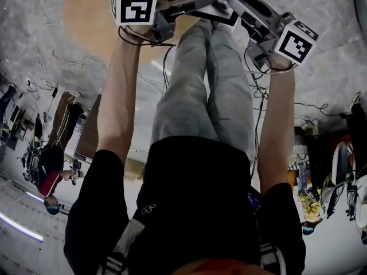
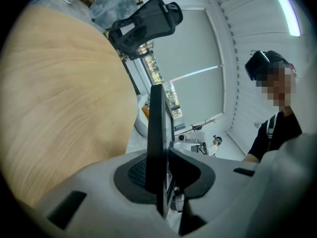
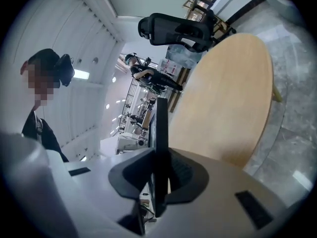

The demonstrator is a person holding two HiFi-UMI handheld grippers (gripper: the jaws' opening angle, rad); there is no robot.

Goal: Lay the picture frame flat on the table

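Left claw (image 2: 159, 175): pinching thin black picture frame (image 2: 156, 128) edge-on, dark pads (image 2: 132, 173) pressed on both faces. Right claw (image 3: 159, 177): same pinch on frame's opposite edge. Frame carried between both claws at 12 o'clock in head view, in front of grey-trousered legs (image 1: 200, 85). Round wooden counter (image 1: 92, 10) at 11 o'clock, just beside frame. Only print seen: black-and-white square codes on marker cubes (image 1: 133, 3). Black office chair (image 2: 143, 21) beyond counter.
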